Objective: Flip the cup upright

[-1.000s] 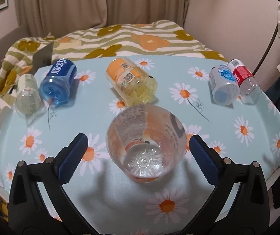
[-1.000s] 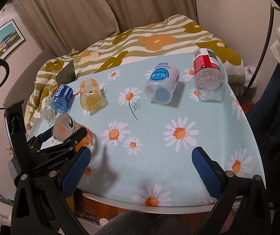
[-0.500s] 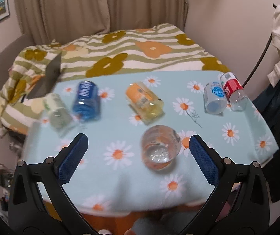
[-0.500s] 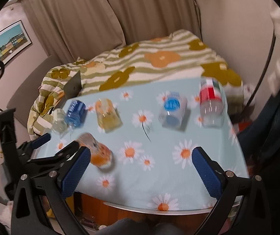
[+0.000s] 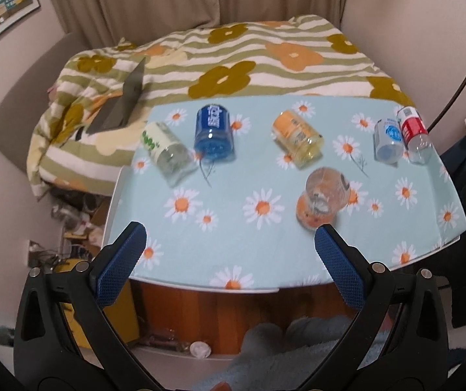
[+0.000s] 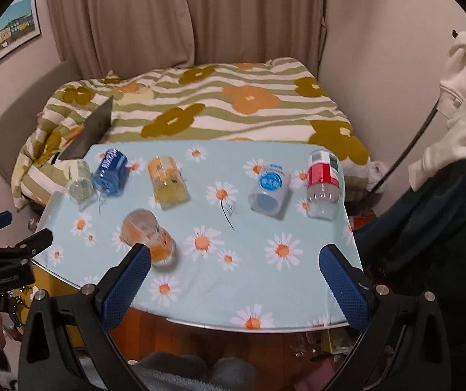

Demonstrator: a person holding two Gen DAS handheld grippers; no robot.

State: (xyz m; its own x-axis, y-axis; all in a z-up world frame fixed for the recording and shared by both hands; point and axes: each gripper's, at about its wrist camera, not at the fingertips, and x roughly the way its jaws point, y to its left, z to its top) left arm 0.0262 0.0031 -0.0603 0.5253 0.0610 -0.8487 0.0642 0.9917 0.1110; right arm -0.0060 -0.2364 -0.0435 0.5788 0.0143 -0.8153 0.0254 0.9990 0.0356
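A clear cup with orange print [image 5: 322, 197] stands upright on the daisy tablecloth near the front; it also shows in the right wrist view [image 6: 148, 239]. My left gripper [image 5: 226, 265] is open and empty, pulled back above the table's front edge, well short of the cup. My right gripper [image 6: 234, 280] is open and empty, above the front edge, with the cup just beyond its left finger [image 6: 125, 285]. The left gripper also shows at the left edge of the right wrist view [image 6: 1, 244].
Several cups lie on their sides across the far half of the table [image 5: 200, 267]: green-print [image 5: 167, 148], blue [image 5: 213, 133], yellow [image 5: 298, 138], white-blue [image 5: 387, 141], red-label [image 5: 415, 133]. A flower-print bed [image 5: 233, 62] lies behind. A laptop [image 5: 122, 104] rests on it.
Both grippers have drawn back and up from the table. The left gripper, close around the upright cup a second ago, is now well clear of it.
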